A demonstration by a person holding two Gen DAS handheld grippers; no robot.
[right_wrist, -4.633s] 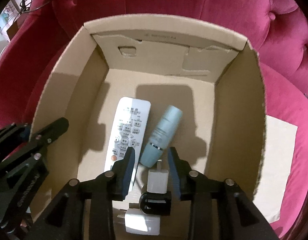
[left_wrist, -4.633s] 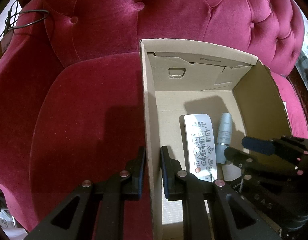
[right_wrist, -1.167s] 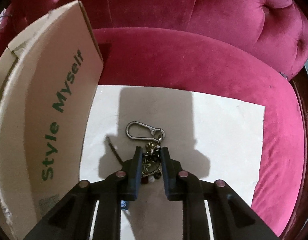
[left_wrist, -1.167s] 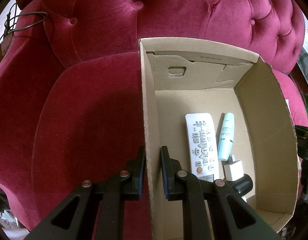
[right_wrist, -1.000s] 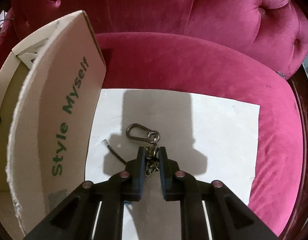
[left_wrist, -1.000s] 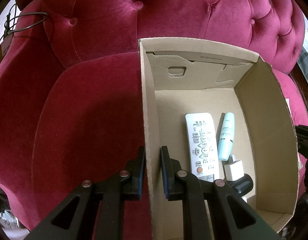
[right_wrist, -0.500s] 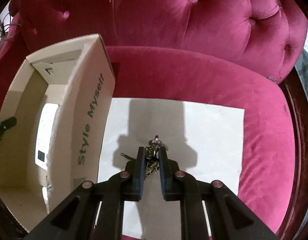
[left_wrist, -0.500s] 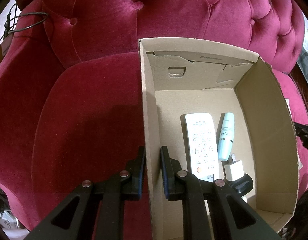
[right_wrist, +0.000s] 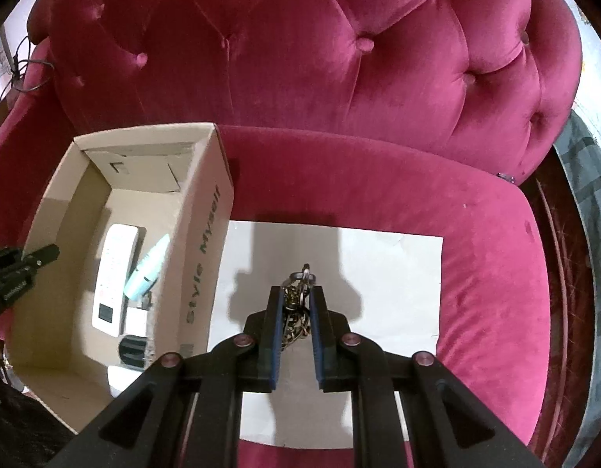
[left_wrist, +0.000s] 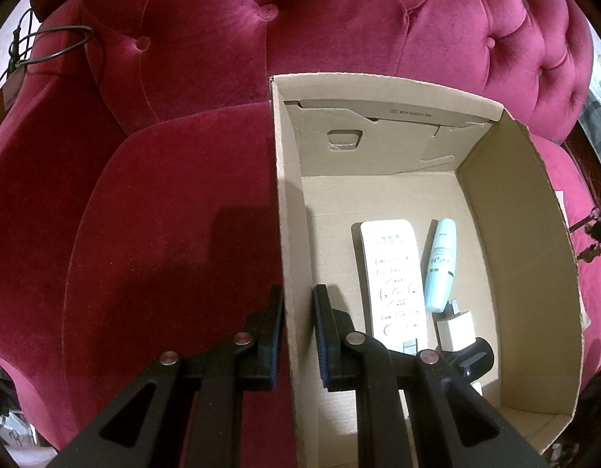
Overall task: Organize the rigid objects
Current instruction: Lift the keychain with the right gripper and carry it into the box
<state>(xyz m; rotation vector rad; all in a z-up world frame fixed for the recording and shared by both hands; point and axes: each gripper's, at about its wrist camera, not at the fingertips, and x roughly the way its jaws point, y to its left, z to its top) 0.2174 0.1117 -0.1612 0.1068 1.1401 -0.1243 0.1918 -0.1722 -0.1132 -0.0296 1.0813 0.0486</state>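
An open cardboard box point(left_wrist: 527, 210) point(right_wrist: 207, 234) stands on a crimson velvet sofa seat. My left gripper point(left_wrist: 296, 296) is shut on the box's left wall. On the box floor lie a white remote point(left_wrist: 396, 280) point(right_wrist: 115, 269), a pale blue tube point(left_wrist: 440, 265) point(right_wrist: 146, 269), a white charger point(left_wrist: 454, 329) point(right_wrist: 136, 318) and a black item point(left_wrist: 476, 357). My right gripper point(right_wrist: 296, 292) is shut on a bunch of keys with a metal clip point(right_wrist: 298, 288), held in the air above a white paper sheet point(right_wrist: 398, 273). That gripper's tip with the keys point(left_wrist: 591, 249) shows at the right edge of the left wrist view.
The tufted sofa back point(right_wrist: 339, 58) rises behind the box and the sheet. A dark wire loop point(left_wrist: 54, 45) hangs at the far left. A grey cloth point(right_wrist: 589, 234) lies beyond the sofa's right arm. Bare seat cushion point(left_wrist: 164, 214) spreads left of the box.
My right gripper has lifted the keys off the white sheet and risen, so the box interior came into its view. The left gripper has kept its grip and place.
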